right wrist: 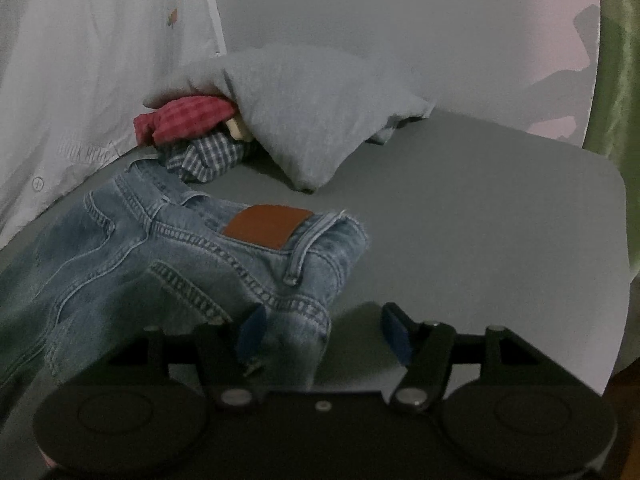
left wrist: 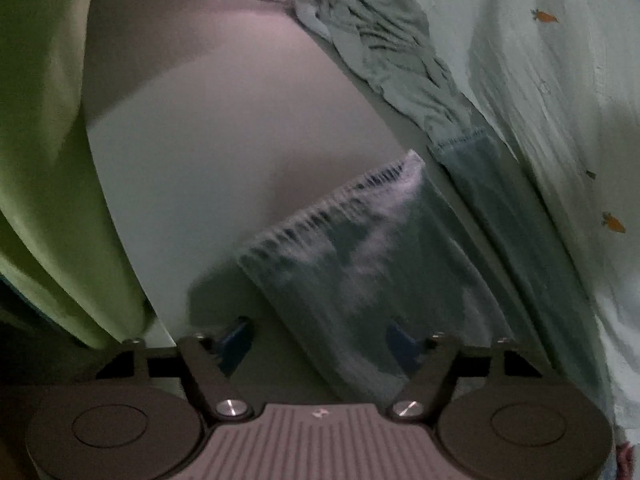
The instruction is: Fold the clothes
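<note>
Light blue jeans (right wrist: 168, 264) lie on a grey table (right wrist: 480, 220), waistband and brown leather patch (right wrist: 269, 226) toward the middle. My right gripper (right wrist: 324, 334) is open over the waistband's near corner, its left pad (right wrist: 252, 332) against the denim. In the left wrist view a jeans leg (left wrist: 360, 264) with its hem lies blurred between the open fingers of my left gripper (left wrist: 320, 338). A second leg (left wrist: 500, 200) runs beside it.
A pile of clothes sits at the table's back: a grey garment (right wrist: 304, 120), a red checked one (right wrist: 184, 120) and a blue checked one (right wrist: 208, 156). A white curtain with small orange prints (left wrist: 560, 100) hangs alongside. Green cloth (left wrist: 44, 160) hangs at the far side.
</note>
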The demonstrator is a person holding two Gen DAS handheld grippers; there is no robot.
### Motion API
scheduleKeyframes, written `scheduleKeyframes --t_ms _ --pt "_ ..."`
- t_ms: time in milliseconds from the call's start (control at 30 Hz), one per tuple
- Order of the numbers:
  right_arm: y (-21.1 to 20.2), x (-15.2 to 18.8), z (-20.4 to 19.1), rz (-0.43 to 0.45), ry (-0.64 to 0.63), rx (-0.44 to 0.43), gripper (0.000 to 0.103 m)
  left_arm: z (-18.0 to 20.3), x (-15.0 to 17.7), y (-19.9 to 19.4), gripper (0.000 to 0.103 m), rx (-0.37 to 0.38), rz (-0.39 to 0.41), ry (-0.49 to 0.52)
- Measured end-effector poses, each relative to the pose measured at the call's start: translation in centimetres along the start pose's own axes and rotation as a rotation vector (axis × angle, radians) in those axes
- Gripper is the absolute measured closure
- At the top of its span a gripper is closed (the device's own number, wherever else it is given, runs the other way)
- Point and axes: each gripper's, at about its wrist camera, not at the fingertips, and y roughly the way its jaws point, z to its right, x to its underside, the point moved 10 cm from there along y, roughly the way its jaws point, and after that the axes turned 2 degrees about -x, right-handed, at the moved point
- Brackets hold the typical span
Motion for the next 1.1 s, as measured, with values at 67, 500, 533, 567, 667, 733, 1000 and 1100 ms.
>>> scheduleKeyframes --t_ms 67,500,533,567,667,733,1000,1100 --pt "0.0 0.1 0.0 0.012 0.001 0.006 0.037 -0.1 -0.6 0.2 0.035 0.0 0.013 -0.004" --pt "0.1 -0.6 -0.4 -0.088 0.103 0.032 0.083 1.5 -4.0 0.5 0.1 -0.076 0.075 -0.062" --pt "0.0 -1.0 -0.7 -0.102 0.136 -0.009 0.087 2.3 -4.6 0.0 0.101 -0.067 0.093 -0.06" --pt "-0.6 -1.6 -0.7 -0.093 0.156 -0.021 0.09 3.2 -5.2 -0.7 0.101 -0.054 0.114 -0.062" --pt "-3.4 -3.8 -1.2 -0.044 0.167 -0.11 0.092 5.8 -7.2 -3.4 0.101 -0.02 0.177 -0.036" --pt "-5.5 -5.1 -1.7 -0.006 0.151 -0.173 0.092 7.4 -8.4 -5.2 0.1 -0.014 0.215 -0.007" --pt "-7.0 -5.7 -1.7 -0.049 0.201 -0.211 0.092 10.0 -9.8 -6.0 0.101 -0.066 0.259 -0.047" --pt "-6.9 -7.8 -3.1 -0.042 0.184 -0.218 0.092 12.1 -11.2 -5.1 0.101 -0.049 0.271 -0.069"
